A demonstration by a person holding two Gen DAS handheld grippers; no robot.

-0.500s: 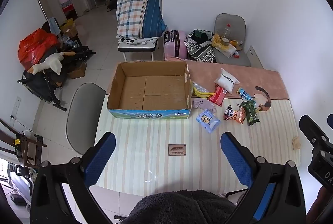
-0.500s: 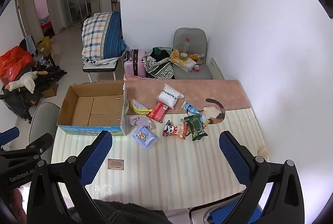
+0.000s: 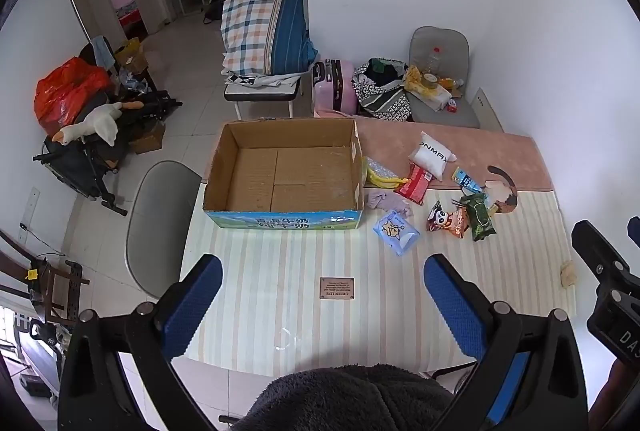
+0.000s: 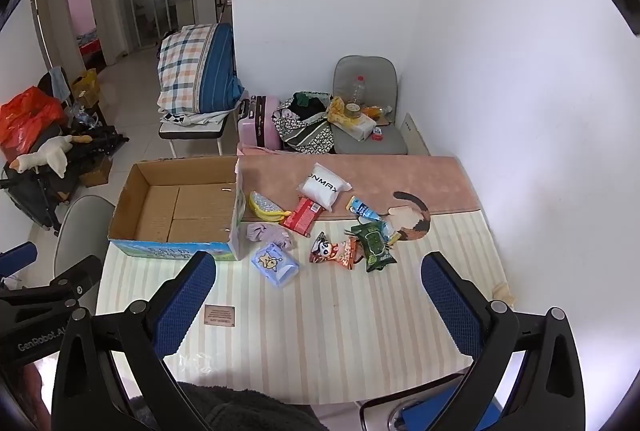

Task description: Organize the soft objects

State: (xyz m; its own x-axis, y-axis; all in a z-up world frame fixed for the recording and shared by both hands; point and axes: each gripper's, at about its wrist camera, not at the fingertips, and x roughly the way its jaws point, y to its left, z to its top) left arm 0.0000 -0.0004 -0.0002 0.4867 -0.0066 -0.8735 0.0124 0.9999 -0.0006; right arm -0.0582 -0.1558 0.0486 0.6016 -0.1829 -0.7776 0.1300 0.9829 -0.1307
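One open cardboard box is seen at the left of the counter, nothing inside. Right of it, nine soft bits are scattered: one banana pouch, one purple cloth, one blue packet, one red packet, one white pack, plus four snack packets. Left hand-held gripper and right hand-held gripper are both held wide apart, nothing gripped.

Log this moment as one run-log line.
phase: pre-grasp | left gripper: open, holding nothing | right gripper: open, holding nothing | cardboard box: nothing inside | soft items: beside box on table
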